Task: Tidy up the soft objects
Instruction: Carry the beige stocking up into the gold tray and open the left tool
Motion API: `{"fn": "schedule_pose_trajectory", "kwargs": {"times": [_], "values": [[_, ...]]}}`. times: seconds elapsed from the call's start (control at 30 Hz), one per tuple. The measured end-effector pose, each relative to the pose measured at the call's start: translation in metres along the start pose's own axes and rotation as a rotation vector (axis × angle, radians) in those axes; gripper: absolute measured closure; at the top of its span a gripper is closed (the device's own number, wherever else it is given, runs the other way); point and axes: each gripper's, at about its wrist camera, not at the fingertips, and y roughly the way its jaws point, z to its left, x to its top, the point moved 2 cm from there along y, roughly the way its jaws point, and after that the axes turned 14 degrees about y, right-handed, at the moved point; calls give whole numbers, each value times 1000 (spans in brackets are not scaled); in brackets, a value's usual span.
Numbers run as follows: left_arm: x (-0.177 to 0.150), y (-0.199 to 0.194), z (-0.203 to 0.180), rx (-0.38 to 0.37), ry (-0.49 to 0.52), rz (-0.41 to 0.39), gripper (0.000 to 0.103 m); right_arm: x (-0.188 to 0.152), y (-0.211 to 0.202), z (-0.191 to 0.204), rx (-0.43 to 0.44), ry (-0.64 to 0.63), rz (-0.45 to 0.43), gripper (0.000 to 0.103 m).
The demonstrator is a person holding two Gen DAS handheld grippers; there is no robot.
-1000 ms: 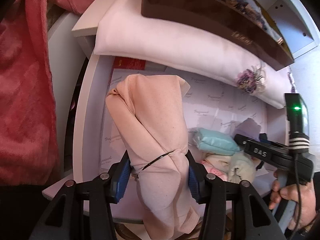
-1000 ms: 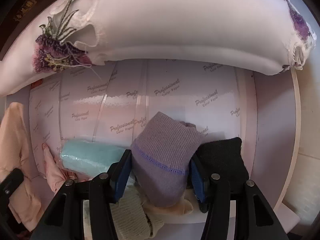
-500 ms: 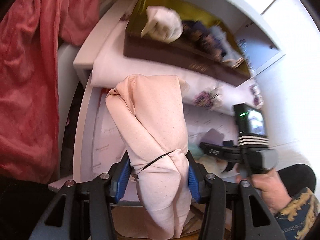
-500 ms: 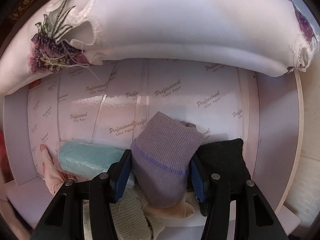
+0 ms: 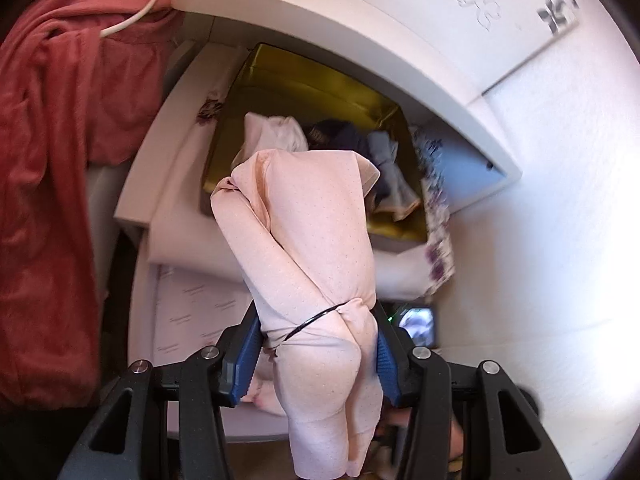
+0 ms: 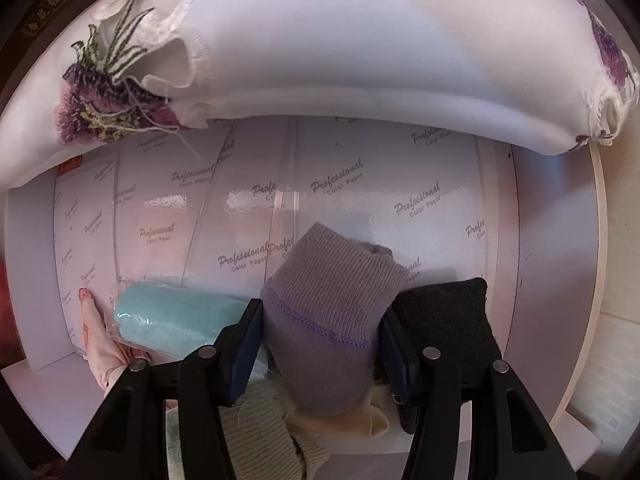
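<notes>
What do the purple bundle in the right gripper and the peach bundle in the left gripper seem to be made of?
The purple ribbed bundle looks like knitted yarn, perhaps wool or acrylic: fine ribs and a stitched violet seam show, matte and a little fuzzy. The peach rolled cloth bundle looks like thin, smooth woven or jersey fabric with tiny dots, matte, creasing softly where a thin black band ties it.

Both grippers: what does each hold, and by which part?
The left gripper clamps the peach cloth bundle at its lower section, by the black tie. The right gripper clamps the purple knitted sock across its middle.
</notes>
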Motion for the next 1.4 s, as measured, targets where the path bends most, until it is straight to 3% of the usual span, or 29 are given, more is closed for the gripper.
{"fn": "schedule_pose_trajectory", "kwargs": {"times": [0.13,0.4,0.57,0.8,1.0,1.27,1.4], "values": [[33,12,4,-74,-59,38,53,-1,1,1,7,6,2,47],[77,52,10,-61,-78,120,53,-1,2,1,19,13,7,47],[100,70,13,7,-64,133,53,0,4,0,21,14,8,47],[121,80,14,182,40,59,53,-1,3,1,22,3,1,47],[131,86,10,230,66,4,53,-3,3,5,30,-18,-3,47],[114,115,21,341,135,51,50,-4,6,3,42,-11,-4,47],[108,115,29,325,115,47,47,-3,5,2,43,-12,-5,47]]}}
